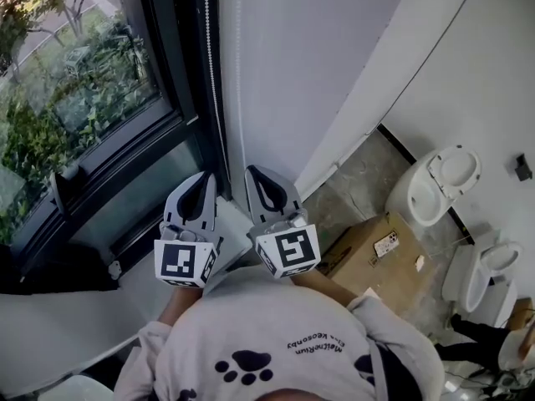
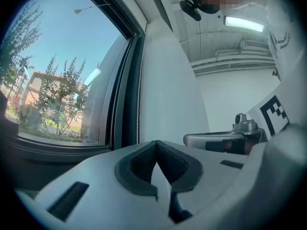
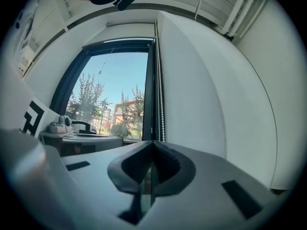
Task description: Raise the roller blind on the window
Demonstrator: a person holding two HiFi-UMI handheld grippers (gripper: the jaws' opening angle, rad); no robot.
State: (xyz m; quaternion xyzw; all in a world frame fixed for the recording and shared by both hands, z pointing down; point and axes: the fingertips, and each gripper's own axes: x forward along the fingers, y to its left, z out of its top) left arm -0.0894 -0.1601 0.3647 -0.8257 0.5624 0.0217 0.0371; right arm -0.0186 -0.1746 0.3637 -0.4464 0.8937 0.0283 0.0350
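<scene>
Left tool (image 1: 205,177) and right tool (image 1: 252,172) closed; bead chain (image 1: 211,65) vanishes behind tips, contact unclear.

Head view down, others level, window (image 1: 75,90) shared

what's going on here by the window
A person holds the grey left hand-held gripper and the grey right hand-held gripper side by side next to the dark-framed window. Both are shut, with their tips close to the white bead pull chain. Whether either one pinches the chain cannot be told.
</scene>
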